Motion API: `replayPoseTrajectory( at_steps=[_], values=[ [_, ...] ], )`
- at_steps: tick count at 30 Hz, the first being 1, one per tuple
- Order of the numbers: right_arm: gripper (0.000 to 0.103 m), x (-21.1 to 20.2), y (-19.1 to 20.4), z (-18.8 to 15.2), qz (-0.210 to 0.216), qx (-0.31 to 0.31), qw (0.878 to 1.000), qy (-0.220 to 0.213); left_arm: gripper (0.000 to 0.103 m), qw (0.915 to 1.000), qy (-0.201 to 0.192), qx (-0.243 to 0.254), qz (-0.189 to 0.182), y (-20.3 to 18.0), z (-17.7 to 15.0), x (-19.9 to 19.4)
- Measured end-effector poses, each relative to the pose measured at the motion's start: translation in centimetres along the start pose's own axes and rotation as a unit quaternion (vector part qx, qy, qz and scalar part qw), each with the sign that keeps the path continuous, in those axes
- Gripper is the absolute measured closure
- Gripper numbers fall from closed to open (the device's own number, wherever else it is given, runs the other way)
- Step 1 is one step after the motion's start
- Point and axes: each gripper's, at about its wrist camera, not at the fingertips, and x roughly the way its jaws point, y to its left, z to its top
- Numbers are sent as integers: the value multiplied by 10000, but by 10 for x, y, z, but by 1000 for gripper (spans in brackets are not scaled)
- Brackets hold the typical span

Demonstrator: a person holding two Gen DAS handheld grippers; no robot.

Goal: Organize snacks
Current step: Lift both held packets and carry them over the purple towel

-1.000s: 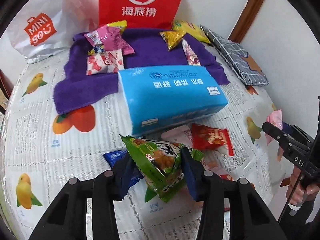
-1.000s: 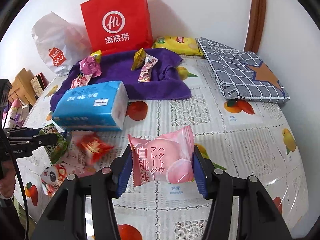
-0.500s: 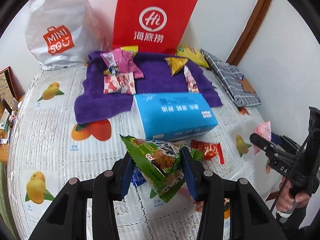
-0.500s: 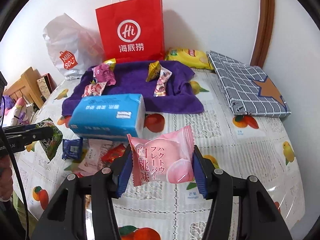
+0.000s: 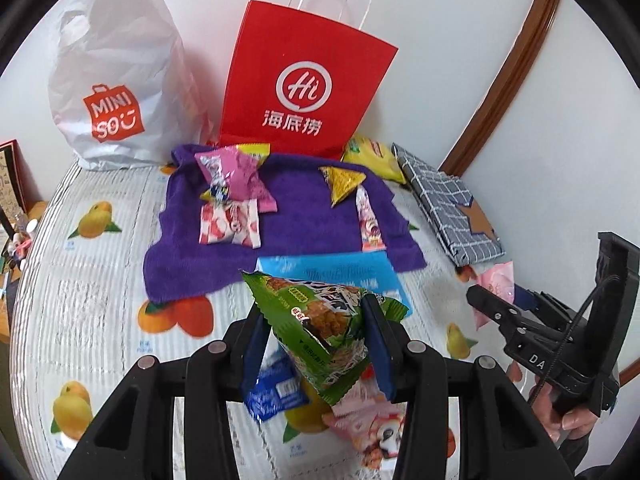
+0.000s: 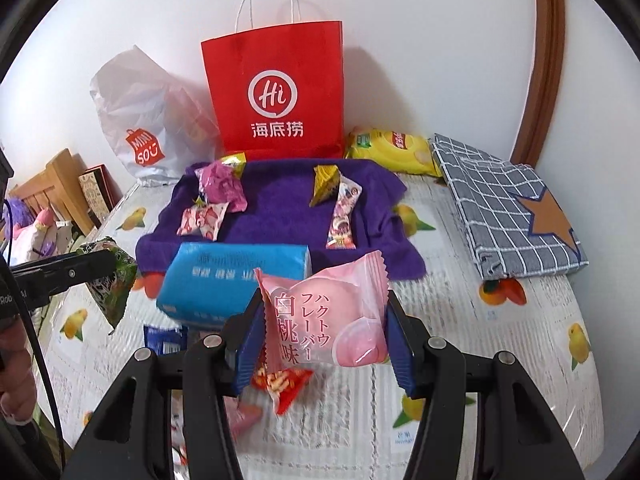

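My left gripper [image 5: 316,340] is shut on a green triangular snack packet [image 5: 320,320], held above the table's near side; the packet also shows in the right wrist view [image 6: 114,280]. My right gripper [image 6: 326,332] is shut on a pink peach-cake packet [image 6: 328,316], also lifted; the packet shows at the right in the left wrist view [image 5: 494,292]. A purple towel [image 5: 304,216] at the back holds several snacks: pink packets [image 5: 232,176], a gold triangle [image 5: 342,184], a long candy stick [image 5: 370,224]. More packets [image 5: 276,388] lie on the table below me.
A blue tissue pack [image 6: 232,276] lies in front of the towel. A red paper bag [image 5: 304,88] and white Miniso bag [image 5: 116,80] stand against the wall. A yellow chip bag [image 6: 392,152] and folded checked cloth [image 6: 508,208] lie at the right.
Both grippers have risen and pulled back from the table with their packets; the towel and bags now sit farther below and ahead.
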Motion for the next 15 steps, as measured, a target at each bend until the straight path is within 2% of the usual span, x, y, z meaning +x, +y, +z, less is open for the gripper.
replayPoseTrajectory(
  at_steps=[5,15],
  values=[
    [48,17,-1,25,-67,57,10000,-34,60,10000,-79,-16,-23,2,21,10],
    [48,63,-6,71,-31,161,9998,-87,60,9994,-138,-101,300,21,69,43]
  ],
)
